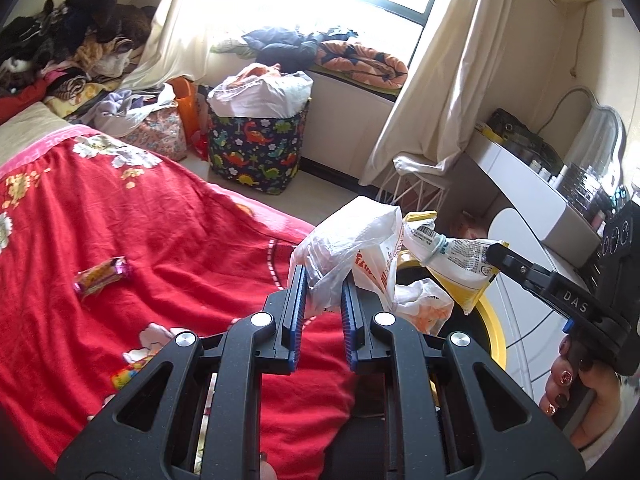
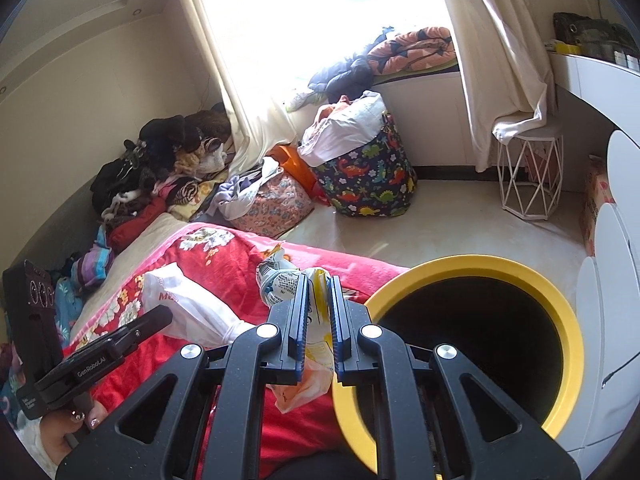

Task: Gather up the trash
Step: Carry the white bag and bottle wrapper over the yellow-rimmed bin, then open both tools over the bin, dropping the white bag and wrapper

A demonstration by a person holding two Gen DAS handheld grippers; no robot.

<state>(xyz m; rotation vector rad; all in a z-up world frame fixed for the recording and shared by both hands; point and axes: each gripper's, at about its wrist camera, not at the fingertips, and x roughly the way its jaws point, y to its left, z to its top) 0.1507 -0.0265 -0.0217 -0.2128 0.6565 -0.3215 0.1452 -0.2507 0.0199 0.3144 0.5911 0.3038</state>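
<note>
My left gripper [image 1: 322,276] is shut on a white plastic bag [image 1: 344,236] with red print, held above the red flowered blanket [image 1: 160,232]. My right gripper [image 2: 318,280] is shut on a yellow and white snack wrapper [image 2: 276,284], just left of the yellow-rimmed bin [image 2: 472,264]. Crumpled white and orange plastic [image 2: 308,384] hangs below its jaws. The left wrist view shows the right gripper [image 1: 494,254] with that wrapper [image 1: 456,252] over the bin's rim [image 1: 494,332]. A pink and yellow candy wrapper [image 1: 102,276] lies on the blanket. In the right wrist view, the left gripper [image 2: 164,314] grips the bag [image 2: 192,312].
A dinosaur-print basket [image 2: 368,176] full of laundry stands on the floor by the window. A white wire stool [image 2: 528,176] sits under the curtain. Clothes [image 1: 60,40] are piled at the bed's far end. A white desk [image 1: 532,184] lies to the right.
</note>
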